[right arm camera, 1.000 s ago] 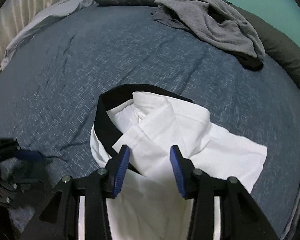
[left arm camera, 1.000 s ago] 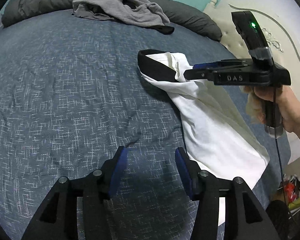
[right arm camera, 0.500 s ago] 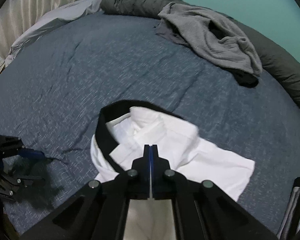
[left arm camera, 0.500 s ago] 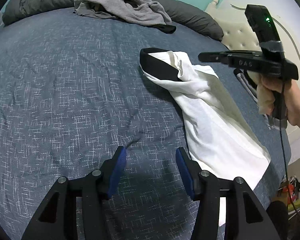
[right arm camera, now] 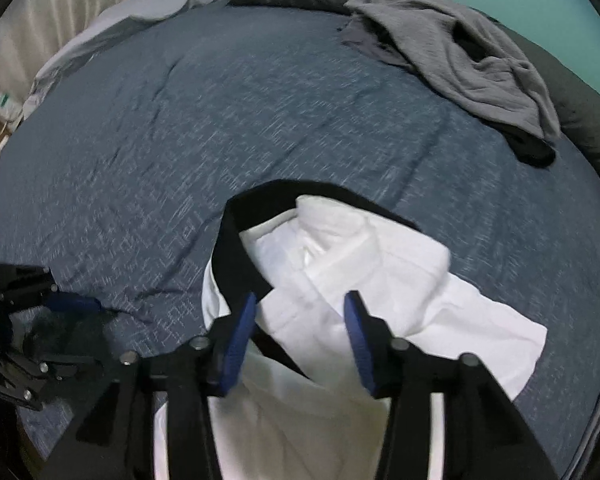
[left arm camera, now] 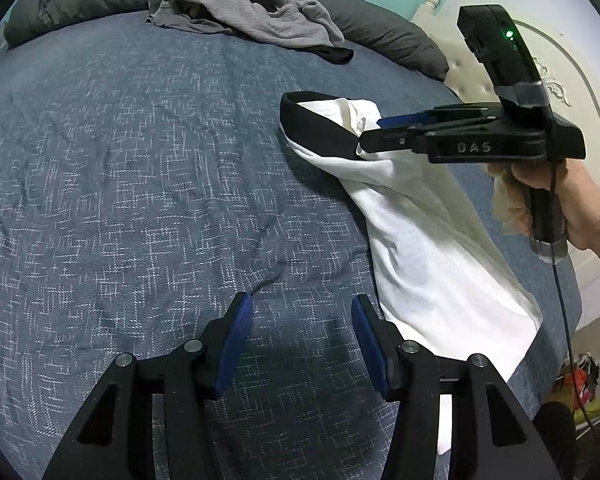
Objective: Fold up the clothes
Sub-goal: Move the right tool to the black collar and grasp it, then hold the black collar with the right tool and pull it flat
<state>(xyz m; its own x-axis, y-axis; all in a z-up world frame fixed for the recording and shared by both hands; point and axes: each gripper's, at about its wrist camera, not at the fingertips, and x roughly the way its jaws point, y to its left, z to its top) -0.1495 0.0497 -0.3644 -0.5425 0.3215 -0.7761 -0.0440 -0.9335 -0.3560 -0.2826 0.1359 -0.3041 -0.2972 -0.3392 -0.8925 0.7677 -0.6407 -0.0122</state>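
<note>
Left wrist view: my left gripper (left arm camera: pixel 302 312) hangs about half open over the blue bedspread (left arm camera: pixel 140 184), nothing between its blue pads. To its right, my right hand (left arm camera: pixel 568 204) grips the handle of the right gripper (left arm camera: pixel 370 136), which reaches in level from the right, its tips at the collar end of the white garment (left arm camera: pixel 420 248). White letters "DAS" show on its side, and a green light glows on the unit above. Right wrist view: the right gripper (right arm camera: pixel 300 320) points steeply down at the garment's black neckband (right arm camera: pixel 240 248); its jaws have just been opening, stand partly apart, and I see white cloth behind the gap but no grip on it. Only this view shows the curtain (right arm camera: pixel 40 32) at far left; both show the grey garment (right arm camera: pixel 460 60) heaped at the bed's far edge.
</note>
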